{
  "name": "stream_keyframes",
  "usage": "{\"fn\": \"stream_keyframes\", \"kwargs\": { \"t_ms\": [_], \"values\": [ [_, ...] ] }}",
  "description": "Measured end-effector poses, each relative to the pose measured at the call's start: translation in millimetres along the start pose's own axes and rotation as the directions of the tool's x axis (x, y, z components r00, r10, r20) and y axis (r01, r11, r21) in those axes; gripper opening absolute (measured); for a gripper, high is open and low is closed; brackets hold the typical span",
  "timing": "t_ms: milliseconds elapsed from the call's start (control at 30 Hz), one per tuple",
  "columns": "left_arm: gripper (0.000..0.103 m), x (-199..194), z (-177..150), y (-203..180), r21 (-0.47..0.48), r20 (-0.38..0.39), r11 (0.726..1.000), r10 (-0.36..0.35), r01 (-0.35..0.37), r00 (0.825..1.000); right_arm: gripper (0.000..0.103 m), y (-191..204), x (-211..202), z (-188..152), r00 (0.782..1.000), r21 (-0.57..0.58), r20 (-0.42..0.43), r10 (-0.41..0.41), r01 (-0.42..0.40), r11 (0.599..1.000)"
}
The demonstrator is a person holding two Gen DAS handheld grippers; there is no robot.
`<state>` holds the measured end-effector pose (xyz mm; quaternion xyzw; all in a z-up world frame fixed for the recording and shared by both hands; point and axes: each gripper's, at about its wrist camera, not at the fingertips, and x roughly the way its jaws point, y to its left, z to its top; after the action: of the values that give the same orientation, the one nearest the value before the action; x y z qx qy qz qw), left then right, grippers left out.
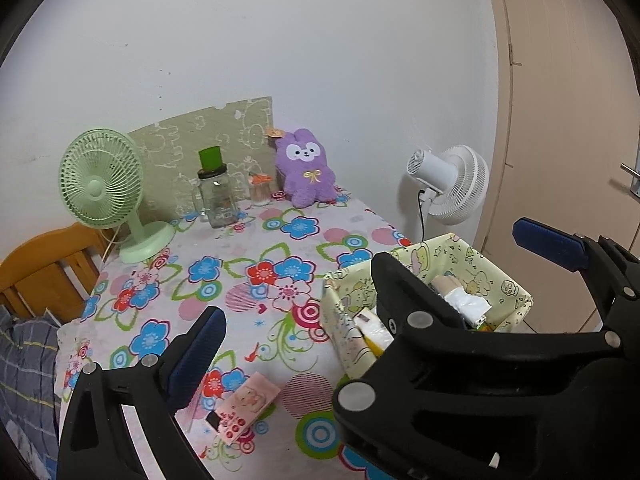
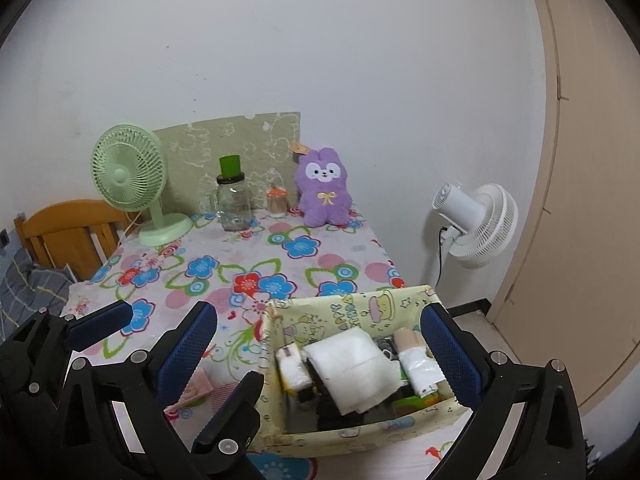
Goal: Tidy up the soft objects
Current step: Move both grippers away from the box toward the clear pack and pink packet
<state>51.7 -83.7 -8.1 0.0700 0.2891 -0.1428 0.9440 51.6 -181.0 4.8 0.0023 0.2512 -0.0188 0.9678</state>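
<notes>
Though far beyond tongs point(image 2: 320, 340), plush rabbit point(image 2: 323, 188).

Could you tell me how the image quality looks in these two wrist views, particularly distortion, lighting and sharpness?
Left wrist view: strong fisheye bending, the door edge curves and dark corners frame the image; soft, even light, no harsh glare; the purple plush bunny is sharp. Right wrist view: same curvature and vignette; the white cloth in the box is bright and nearly washed out.

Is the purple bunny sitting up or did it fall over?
Sitting up. The purple bunny is upright at the far end of the flowery table, ears on top and feet down, close to the wall. Whether it leans on the wall, cannot tell.
</notes>
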Motion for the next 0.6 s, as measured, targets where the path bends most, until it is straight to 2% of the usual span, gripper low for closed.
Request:
{"fn": "stream_keyframes", "kwargs": {
  "t_ms": [600],
  "values": [
    [0.100, -14.8, -14.9, 42.8, -0.040, 0.014, 0.998, 0.039, -0.038, 0.999, 0.103, 46.1, -3.2, -2.5, 0.999, -0.030, -0.003, 0.045, -0.045, 0.999]
  ]
}}
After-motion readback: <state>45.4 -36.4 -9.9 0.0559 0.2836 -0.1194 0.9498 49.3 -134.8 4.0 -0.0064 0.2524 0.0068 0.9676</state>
